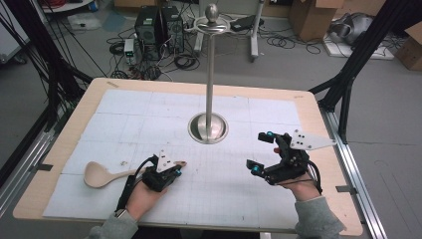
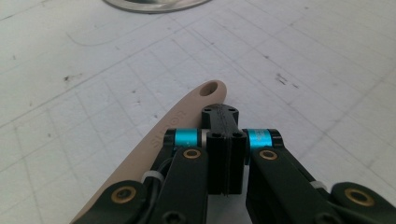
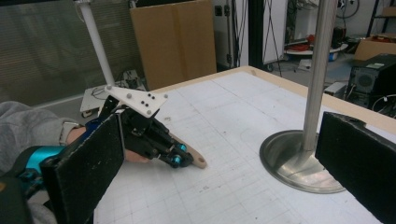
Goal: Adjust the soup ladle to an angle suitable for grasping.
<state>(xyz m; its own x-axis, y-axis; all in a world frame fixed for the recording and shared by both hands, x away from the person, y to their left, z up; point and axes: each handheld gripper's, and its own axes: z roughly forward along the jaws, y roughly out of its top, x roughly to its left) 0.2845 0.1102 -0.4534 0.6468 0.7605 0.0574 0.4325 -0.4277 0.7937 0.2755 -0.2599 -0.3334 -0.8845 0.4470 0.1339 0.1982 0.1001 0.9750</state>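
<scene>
While the beige ladle (image 1: 102, 174) lies flat on the white gridded mat (image 1: 149, 109) at the left of the high view, its bowl points to the table's left edge and its handle runs rightward under the left gripper (image 1: 174, 168). That gripper sits low over the handle, held by the person's left hand (image 1: 149, 196). In the left gripper view its jaws stand pressed together with no gap, and the handle end with its hanging hole (image 2: 208, 88) pokes out just beside and beyond them, on their left. The handle passes beneath the gripper's body; whether the closed tips pinch the handle's edge cannot be told.

At the middle of the table stands a polished metal stand (image 1: 209, 74), its round base (image 1: 208, 128) on the mat and a knob at its top.

To the right, the right gripper (image 1: 261, 150) hovers above the mat in the person's right hand (image 1: 298, 186), well apart from the ladle. Its jaws stand wide with nothing between them, and its own view looks between them toward the left gripper (image 3: 180, 158) and the stand's base (image 3: 299, 163).
</scene>
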